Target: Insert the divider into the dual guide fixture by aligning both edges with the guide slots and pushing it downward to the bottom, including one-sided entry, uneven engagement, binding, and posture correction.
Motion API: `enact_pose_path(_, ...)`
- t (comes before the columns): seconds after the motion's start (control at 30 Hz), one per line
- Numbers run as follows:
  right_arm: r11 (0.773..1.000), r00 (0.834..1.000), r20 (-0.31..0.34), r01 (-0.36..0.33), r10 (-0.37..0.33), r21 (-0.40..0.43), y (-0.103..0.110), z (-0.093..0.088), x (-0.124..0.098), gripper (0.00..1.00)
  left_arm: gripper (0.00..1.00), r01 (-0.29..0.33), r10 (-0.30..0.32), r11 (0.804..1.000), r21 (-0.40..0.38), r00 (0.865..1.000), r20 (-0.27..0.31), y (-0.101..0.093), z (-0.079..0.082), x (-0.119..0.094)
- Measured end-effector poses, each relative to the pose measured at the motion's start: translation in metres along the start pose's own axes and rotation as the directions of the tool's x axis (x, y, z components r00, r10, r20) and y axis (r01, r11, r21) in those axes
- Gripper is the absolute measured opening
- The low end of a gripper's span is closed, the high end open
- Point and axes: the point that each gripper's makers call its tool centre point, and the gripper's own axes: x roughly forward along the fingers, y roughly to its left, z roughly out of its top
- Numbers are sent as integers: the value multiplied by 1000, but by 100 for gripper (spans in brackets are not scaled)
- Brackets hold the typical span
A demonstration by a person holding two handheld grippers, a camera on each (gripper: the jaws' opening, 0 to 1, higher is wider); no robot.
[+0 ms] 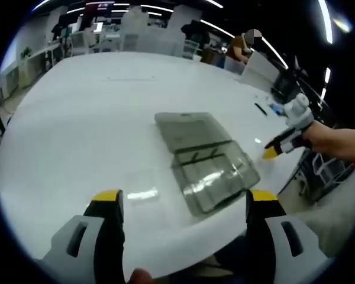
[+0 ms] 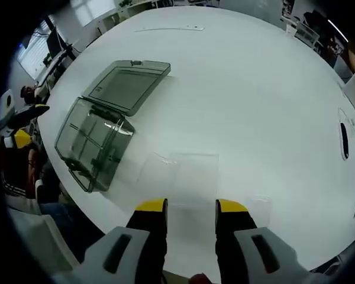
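The smoky clear fixture box (image 1: pixel 216 174) lies on the white table (image 1: pixel 77 118) with its lid (image 1: pixel 186 127) folded open flat; slotted guides show inside. A clear divider sheet (image 1: pixel 143 184) lies flat on the table left of the box. My left gripper (image 1: pixel 184 198) hovers above the near table edge, jaws wide open and empty. In the right gripper view the box (image 2: pixel 94 145) and lid (image 2: pixel 129 86) sit left, and the clear divider (image 2: pixel 180 174) lies just ahead of my right gripper (image 2: pixel 191 207), open with nothing between its jaws. A hand holds the right gripper (image 1: pixel 279 147) at the right.
A black pen-like object (image 2: pixel 343 139) lies on the far right of the table (image 2: pixel 254 89), and a thin white strip (image 2: pixel 165 28) near its far edge. Office desks and chairs (image 1: pixel 130 35) stand beyond. The left gripper (image 2: pixel 23 127) shows off the table's left edge.
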Motion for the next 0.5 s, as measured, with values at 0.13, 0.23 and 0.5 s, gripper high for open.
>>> enact_pose_path(0.13, 1000, 1000, 25, 0, 0, -4, -1, 6, -6, 26, 82, 6, -6, 1000, 19, 1000, -2, 0, -1, 4)
enact_pose_path(0.23, 1000, 999, 37, -4, 4, -12, 5, 8, -10, 26, 82, 13, -13, 1000, 8, 1000, 1, -3, -1, 3)
enact_pose_path(0.5, 1000, 998, 61, -15, 16, -20, 10, 9, -12, 26, 81, 14, -14, 1000, 22, 1000, 1, -3, 2, 3)
